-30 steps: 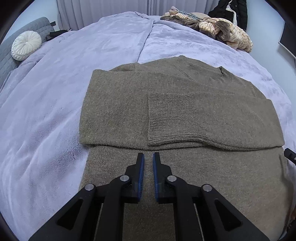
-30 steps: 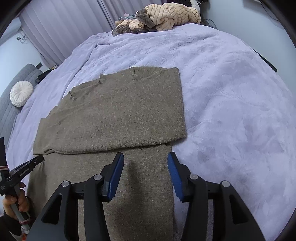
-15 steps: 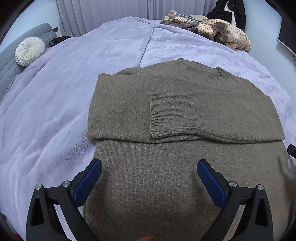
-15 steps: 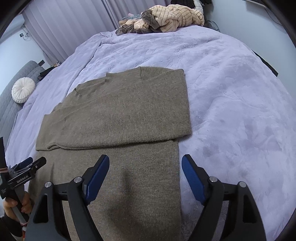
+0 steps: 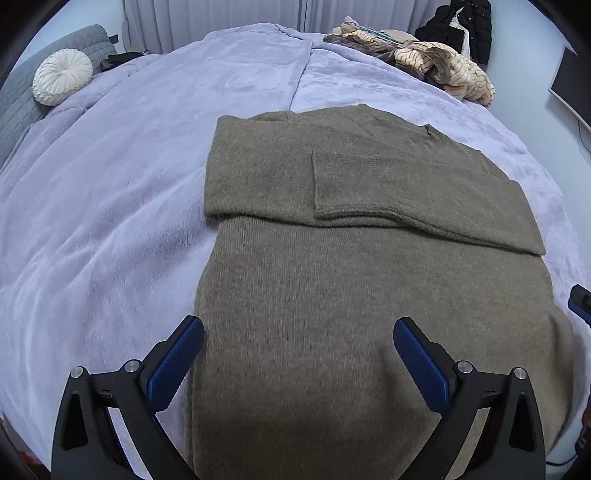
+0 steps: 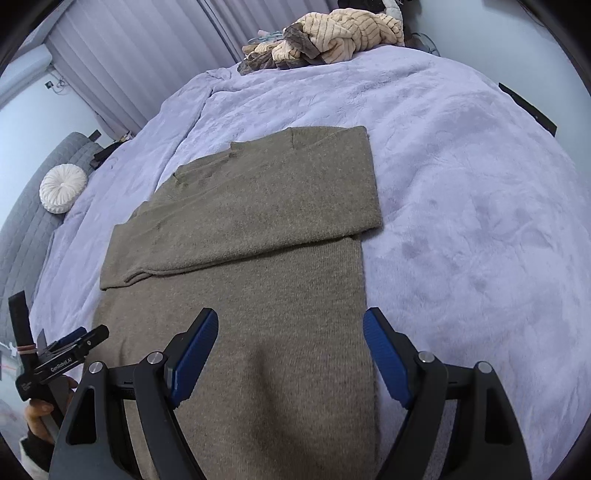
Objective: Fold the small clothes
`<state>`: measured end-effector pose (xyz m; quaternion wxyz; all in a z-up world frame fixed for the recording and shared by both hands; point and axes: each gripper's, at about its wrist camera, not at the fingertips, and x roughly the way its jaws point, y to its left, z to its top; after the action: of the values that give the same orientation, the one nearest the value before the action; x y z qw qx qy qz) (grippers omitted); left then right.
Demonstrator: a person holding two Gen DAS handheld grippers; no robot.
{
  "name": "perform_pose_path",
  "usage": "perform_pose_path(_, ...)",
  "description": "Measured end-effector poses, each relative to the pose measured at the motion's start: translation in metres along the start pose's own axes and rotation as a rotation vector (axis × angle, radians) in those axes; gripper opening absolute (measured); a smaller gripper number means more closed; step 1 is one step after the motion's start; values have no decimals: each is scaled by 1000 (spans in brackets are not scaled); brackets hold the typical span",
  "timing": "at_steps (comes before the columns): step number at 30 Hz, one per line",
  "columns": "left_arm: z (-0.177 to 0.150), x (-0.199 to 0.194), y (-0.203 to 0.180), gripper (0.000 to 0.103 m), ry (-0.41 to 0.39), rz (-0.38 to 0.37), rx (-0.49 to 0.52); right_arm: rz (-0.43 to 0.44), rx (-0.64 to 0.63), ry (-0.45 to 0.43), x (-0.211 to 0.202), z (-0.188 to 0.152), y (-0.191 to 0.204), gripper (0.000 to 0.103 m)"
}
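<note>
You are hovering both grippers over the sweater (image 5: 332,295), which is lying flat on the bed (image 5: 110,221), sleeves folded across. Left gripper (image 5: 298,354) and right gripper (image 6: 290,349) are both gaping, empty. Knit is looking soft, floppy: pinch the near hem corners.

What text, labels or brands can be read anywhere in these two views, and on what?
"GenRoboAI": white print on the black left gripper, seen at the lower left of the right wrist view.
A second, smaller white line lower on the same gripper body: too small and blurred to read.
No readable text on the sweater, the bedspread, the round cushion or the clothes pile.
</note>
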<state>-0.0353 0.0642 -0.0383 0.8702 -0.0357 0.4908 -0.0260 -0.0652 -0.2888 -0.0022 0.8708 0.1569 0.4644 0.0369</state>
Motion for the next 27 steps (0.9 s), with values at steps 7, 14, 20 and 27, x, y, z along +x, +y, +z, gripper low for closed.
perform_pose_path(7,-49,-39,30,103,-44,-55,18,48,54,-6,-26,-39,-13,83)
perform_pose_path(14,-92,-54,55,103,-15,-136,-33,109,121,-24,-46,-86,-38,83)
perform_pose_path(20,-122,-65,55,103,22,-263,-10,193,125,-38,-65,-115,-45,83)
perform_pose_path(27,-143,-77,43,103,139,-474,61,394,123,35,-68,-149,-50,83)
